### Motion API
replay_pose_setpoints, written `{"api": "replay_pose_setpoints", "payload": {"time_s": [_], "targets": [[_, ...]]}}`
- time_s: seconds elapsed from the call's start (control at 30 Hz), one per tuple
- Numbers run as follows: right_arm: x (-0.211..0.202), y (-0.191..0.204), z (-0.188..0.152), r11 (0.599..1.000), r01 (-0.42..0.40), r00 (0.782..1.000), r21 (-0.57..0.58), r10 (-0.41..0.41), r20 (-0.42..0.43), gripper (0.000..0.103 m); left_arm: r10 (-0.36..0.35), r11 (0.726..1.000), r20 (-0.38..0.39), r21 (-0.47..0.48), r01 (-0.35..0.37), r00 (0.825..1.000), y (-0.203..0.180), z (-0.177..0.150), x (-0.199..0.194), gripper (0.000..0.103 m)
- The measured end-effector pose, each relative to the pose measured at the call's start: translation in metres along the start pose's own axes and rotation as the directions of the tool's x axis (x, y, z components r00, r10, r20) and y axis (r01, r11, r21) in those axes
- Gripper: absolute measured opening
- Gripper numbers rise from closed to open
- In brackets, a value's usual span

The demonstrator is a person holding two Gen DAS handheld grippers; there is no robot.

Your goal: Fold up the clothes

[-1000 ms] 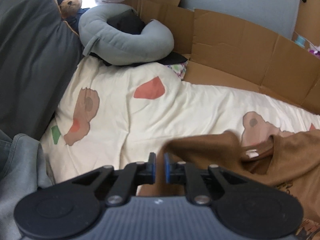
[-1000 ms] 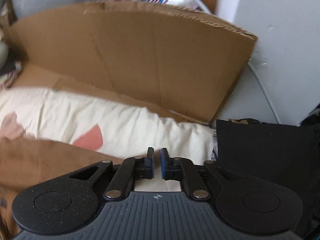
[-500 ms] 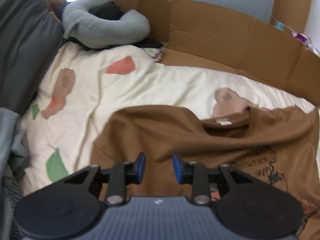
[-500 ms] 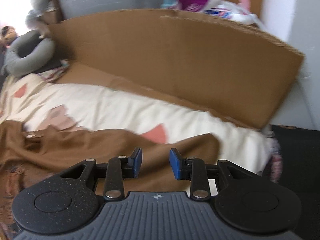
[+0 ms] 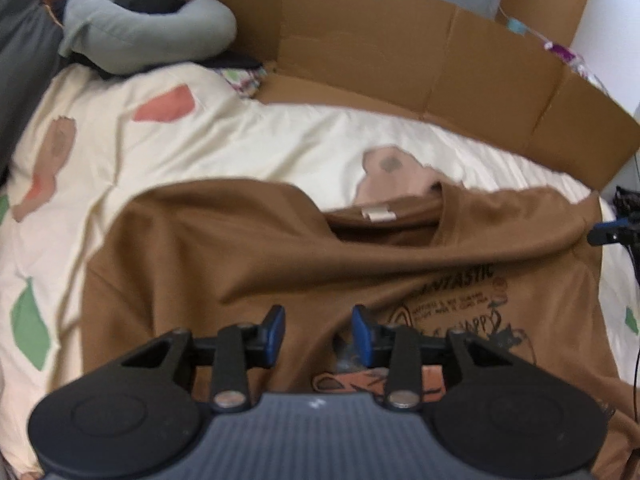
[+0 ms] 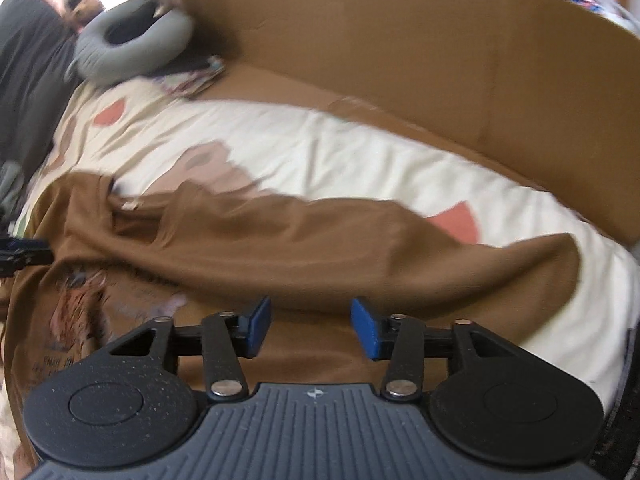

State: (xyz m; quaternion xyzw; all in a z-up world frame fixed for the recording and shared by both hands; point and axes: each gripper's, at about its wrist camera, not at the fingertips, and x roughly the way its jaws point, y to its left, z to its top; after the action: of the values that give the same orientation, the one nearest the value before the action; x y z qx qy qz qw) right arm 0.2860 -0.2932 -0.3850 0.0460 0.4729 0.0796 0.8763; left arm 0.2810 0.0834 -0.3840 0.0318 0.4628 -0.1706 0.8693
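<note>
While both grippers, left (image 5: pixel 318 329) and right (image 6: pixel 311 325), are opening their fingers empty over the brown T-shirt (image 5: pixel 240 248), smoothing its rumpled far edge flat on the bed (image 5: pixel 248 148) before folding is seeming wisest

Right gripper (image 6: pixel 310 326) above brown T-shirt (image 6: pixel 280 248) on cream bedsheet (image 6: pixel 360 160), jaws opening, nothing clamped between them

cardboard wall (image 5: pixel 460 60) blocks the far side; cream bedding (image 5: pixel 248 148) before it lies open.
</note>
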Motion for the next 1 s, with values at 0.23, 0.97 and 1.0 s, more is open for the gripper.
{"api": "replay_pose_setpoints", "payload": {"time_s": [0.23, 0.97, 1.0], "targets": [[0.019, 0.046, 0.004, 0.986, -0.013, 1.0, -0.165, 0.012, -0.008, 0.073, 0.022, 0.998, -0.015, 0.057, -0.021, 1.0, -0.009, -0.005, 0.015, 0.012], [0.011, 0.067, 0.022, 0.946, -0.041, 0.999, -0.32, 0.033, -0.031, 0.0, -0.036, 0.997, 0.1, 0.073, 0.028, 0.994, -0.011, 0.002, -0.05, 0.0], [0.007, 0.065, 0.022, 0.95, -0.043, 0.999, -0.311, 0.035, -0.033, 0.0, -0.034, 0.997, 0.101, 0.067, 0.027, 0.994, -0.01, 0.001, -0.052, 0.0]]}}
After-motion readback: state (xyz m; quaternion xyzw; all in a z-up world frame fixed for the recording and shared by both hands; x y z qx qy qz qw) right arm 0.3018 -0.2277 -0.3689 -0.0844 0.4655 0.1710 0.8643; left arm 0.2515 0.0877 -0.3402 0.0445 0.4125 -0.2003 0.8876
